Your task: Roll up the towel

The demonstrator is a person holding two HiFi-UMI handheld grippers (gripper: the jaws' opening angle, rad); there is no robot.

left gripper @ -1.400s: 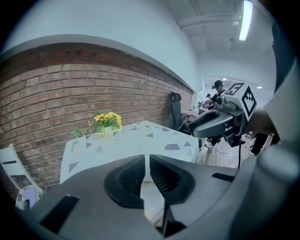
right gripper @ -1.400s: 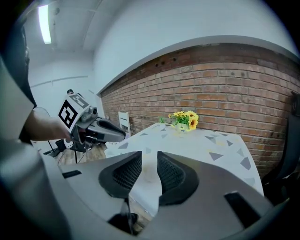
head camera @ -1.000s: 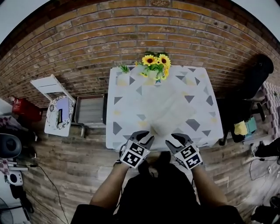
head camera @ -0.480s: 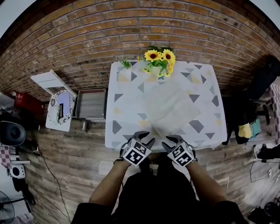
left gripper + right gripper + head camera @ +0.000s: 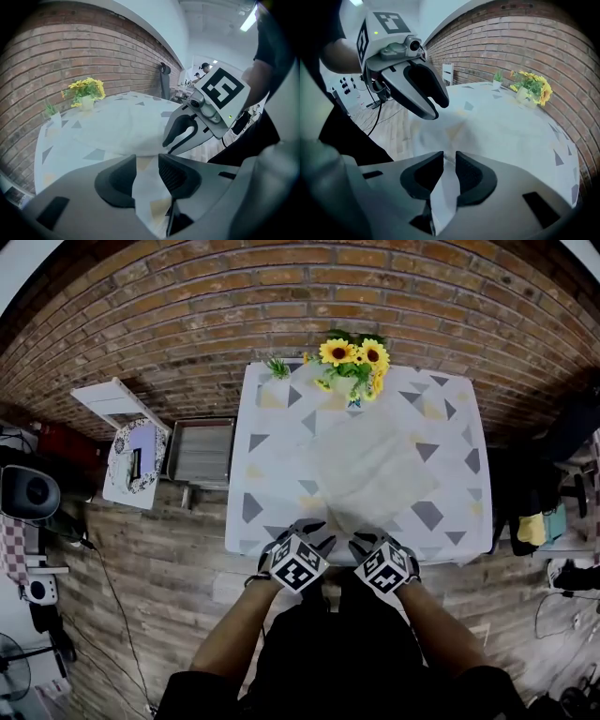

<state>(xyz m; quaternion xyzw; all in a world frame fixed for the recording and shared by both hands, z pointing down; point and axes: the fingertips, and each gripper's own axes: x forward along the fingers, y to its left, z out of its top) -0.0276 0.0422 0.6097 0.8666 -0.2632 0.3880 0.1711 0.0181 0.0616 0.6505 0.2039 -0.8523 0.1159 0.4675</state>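
**Head view: towel (image 5: 375,470) flat, its near edge about to be taken**

Head view shows the towel spread out in the middle of the table (image 5: 267,479). It lies on a cloth patterned with triangles, a little askew to the table's sides. The sunflowers (image 5: 354,357) stand at the far edge, close to the towel's far side. No roll has been started.

The left gripper (image 5: 314,531) and the right gripper (image 5: 373,538) sit side by side at the table's near edge, at the towel's near end.

- **Left gripper:** In the left gripper view its jaws stand apart and pinch nothing. Only the patterned cloth shows through the gap, and the towel's near edge lies just beyond the tips.
- **Right gripper:** In the right gripper view its jaws are closing. Pale fabric shows in the narrow gap, but the pads are not seen pressing on it. Whether that fabric is the towel or the cloth under it cannot be told.

The towel looks thin, light and limp. It will probably sag and crease where it is lifted rather than move as one sheet, and it should not slip much between ribbed pads.

The best hold looks like the near hem, one gripper toward each near corner, pinching the top layer only. The main risk is catching the tablecloth along with it. With the two grippers this close together, the outer corners may also trail and make the first turn uneven.
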